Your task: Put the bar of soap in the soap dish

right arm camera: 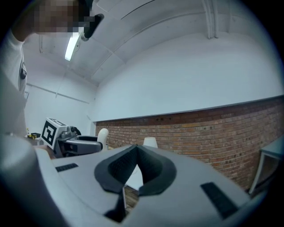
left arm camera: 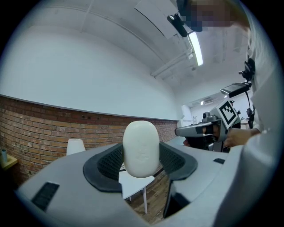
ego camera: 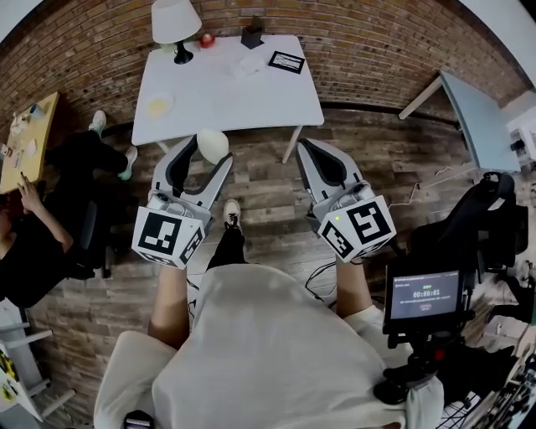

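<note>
Left hand-held gripper (ego camera: 209, 155) is clamped on the bar of soap (left arm camera: 141, 148): its 2 jaws press the white oval bar from either side, and the bar stands upright with its top poking above the pads. Right hand-held gripper (ego camera: 306, 149) has its jaws together with nothing between them, and it is held level beside the left one. Both hang over the wooden floor (ego camera: 268, 193), short of the white worktop (ego camera: 234, 100).

On that worktop, near its left edge, lies a small round pale dish (ego camera: 159, 105), which I take to be the soap dish; it looks empty, though it is too small to be sure. A lamp (ego camera: 176, 21) stands at the far left corner.

As I judge it, the grasp is done. Carrying the bar to the dish and setting it in remain.
</note>
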Demonstrator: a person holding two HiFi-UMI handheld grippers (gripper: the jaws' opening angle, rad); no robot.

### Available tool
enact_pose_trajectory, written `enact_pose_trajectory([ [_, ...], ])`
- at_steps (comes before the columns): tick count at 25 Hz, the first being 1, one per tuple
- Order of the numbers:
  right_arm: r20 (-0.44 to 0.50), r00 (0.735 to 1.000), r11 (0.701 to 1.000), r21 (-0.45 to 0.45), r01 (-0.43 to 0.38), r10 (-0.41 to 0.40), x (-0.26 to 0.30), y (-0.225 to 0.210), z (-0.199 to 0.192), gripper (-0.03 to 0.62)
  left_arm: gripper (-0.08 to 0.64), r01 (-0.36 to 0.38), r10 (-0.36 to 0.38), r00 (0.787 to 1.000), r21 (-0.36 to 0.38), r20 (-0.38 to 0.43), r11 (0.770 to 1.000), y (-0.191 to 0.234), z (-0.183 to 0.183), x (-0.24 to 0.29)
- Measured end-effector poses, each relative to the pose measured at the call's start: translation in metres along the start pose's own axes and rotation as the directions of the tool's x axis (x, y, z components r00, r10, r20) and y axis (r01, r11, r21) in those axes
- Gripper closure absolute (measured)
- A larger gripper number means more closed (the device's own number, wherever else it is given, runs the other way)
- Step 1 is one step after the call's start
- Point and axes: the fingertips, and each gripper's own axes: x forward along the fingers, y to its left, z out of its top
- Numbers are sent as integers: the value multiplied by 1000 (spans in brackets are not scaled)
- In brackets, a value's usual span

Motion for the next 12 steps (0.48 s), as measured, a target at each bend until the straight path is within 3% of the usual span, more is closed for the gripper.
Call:
enact_pose_trajectory([
  [12,18,1000,1000,-21,-21,21,41,-30,6,589,301,10,-10,1000,14,24,1000,34,3,46],
])
